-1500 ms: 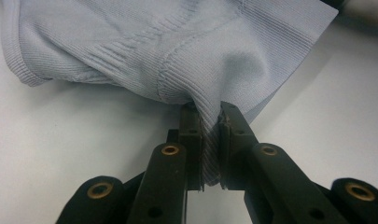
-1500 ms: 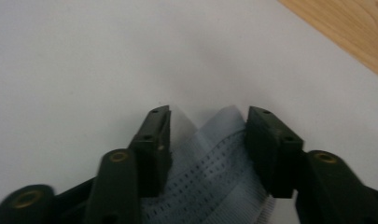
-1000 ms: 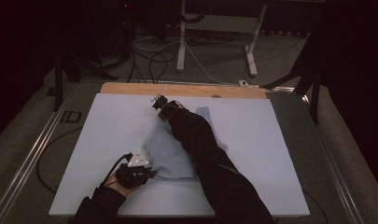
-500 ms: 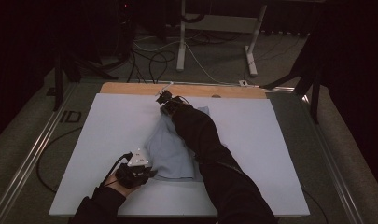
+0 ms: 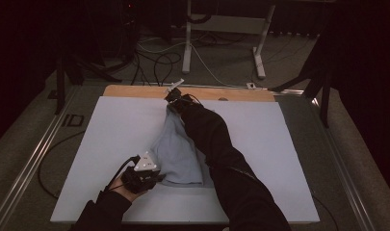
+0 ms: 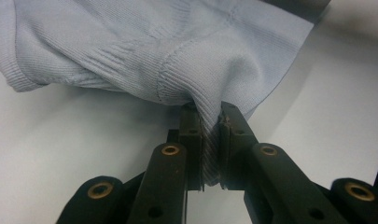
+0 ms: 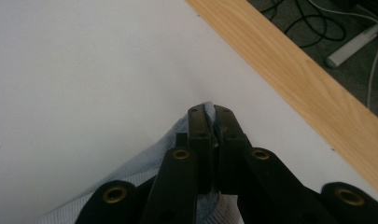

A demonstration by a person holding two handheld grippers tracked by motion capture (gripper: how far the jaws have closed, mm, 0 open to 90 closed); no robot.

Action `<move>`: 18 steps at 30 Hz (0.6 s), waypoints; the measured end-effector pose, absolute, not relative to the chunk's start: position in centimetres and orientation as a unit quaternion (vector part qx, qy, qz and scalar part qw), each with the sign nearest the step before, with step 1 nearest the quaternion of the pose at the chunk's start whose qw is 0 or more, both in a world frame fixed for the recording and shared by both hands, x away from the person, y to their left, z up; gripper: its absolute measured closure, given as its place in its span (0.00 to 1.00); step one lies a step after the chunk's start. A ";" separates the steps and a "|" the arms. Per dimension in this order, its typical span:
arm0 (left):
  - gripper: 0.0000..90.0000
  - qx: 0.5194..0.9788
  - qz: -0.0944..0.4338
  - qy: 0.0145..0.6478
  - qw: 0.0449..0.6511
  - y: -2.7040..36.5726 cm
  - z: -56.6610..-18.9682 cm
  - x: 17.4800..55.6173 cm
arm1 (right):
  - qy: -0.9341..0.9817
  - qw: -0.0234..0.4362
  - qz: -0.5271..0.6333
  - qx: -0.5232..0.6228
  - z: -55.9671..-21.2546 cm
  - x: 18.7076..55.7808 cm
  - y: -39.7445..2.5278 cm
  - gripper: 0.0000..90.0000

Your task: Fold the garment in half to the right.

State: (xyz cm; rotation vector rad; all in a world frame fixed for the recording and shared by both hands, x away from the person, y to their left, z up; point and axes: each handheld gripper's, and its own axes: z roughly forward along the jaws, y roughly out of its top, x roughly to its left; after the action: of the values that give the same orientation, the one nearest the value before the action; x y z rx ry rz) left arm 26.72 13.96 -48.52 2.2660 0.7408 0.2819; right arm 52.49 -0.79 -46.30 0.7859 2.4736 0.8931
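A pale blue knitted garment lies stretched on the white table top, narrow at the far end and wider toward me. My left gripper is at the garment's near left corner, shut on a pinched fold of its ribbed fabric. My right gripper reaches far across the table near the wooden strip, shut on the garment's far tip. In the left gripper view the garment bunches up just beyond the jaws. The right sleeve covers part of the cloth.
A wooden strip borders the table's far edge, also seen in the right gripper view. Beyond it are cables and a white stand's legs on the floor. Metal rails run along the table's sides.
My right gripper has drawn the garment's far end farther away, toward the wooden strip, stretching the cloth longer. The left gripper has stayed put, holding its corner.
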 end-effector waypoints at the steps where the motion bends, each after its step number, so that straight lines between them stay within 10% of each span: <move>1: 0.92 0.880 0.109 0.286 0.363 13.8 -48.4 26.7 | 0.882 0.196 0.322 0.282 -46.2 52.5 -0.9 0.97; 18: 0.92 0.890 0.116 0.251 0.363 11.3 -46.6 26.9 | 0.867 0.204 0.347 0.293 -44.1 52.0 -4.5 0.97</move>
State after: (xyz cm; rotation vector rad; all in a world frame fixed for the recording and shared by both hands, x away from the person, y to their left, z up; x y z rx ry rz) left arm 26.87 11.30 -46.58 2.2901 0.6454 0.2995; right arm 52.00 -4.52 -44.11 0.8171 2.4184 0.9687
